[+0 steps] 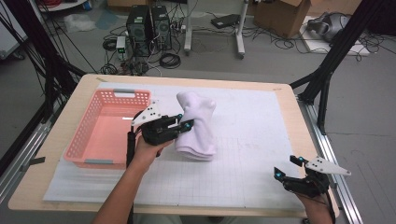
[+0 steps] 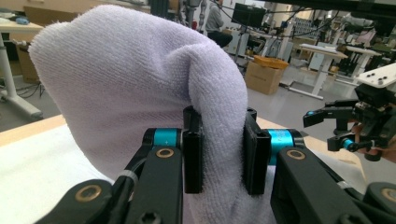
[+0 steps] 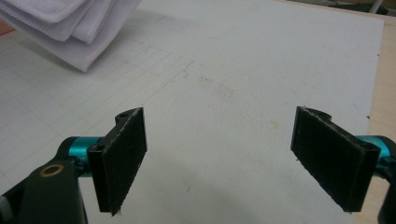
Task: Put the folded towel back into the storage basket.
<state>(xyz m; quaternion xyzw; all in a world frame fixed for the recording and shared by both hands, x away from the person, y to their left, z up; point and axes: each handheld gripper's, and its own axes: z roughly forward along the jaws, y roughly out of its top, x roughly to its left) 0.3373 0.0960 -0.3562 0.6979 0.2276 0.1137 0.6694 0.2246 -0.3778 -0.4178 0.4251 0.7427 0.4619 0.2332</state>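
1. Nearest the person, the right gripper [image 1: 292, 169] hovers empty over the mat's near right corner, jaws spread wide.
2. Farther in, the left gripper [image 1: 183, 120] pinches a folded white towel [image 1: 196, 128] at mid-table, its long axis running away from the person.
3. Just left of the towel sits a pink basket [image 1: 88, 126], closest to the left hand.

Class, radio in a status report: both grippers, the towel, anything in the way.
Left gripper shut on white towel, part lifted off the mat. Right gripper open, idle over mat. Pink basket beside towel; nothing in the way.
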